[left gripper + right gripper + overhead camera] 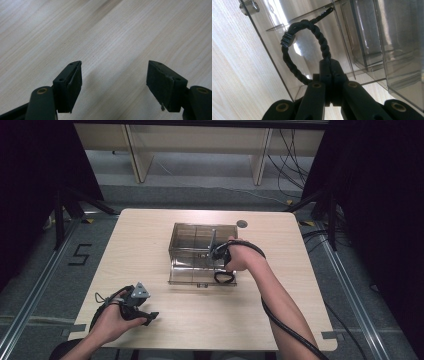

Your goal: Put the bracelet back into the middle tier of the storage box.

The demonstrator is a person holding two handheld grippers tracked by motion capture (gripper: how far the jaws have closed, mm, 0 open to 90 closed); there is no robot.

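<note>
Black braided cord bracelet (305,47) is pinched in the right gripper (329,66), jaws clamped together on it, just over the smoky clear acrylic organiser box (195,237); apparently not yet released. Left gripper (113,82), jaws apart, idles well clear of that box.

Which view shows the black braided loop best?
Right gripper view: the black braided loop fills the frame, pinched by the right gripper over the clear box. High view shows only a small dark ring. Left gripper view faces the table.
</note>
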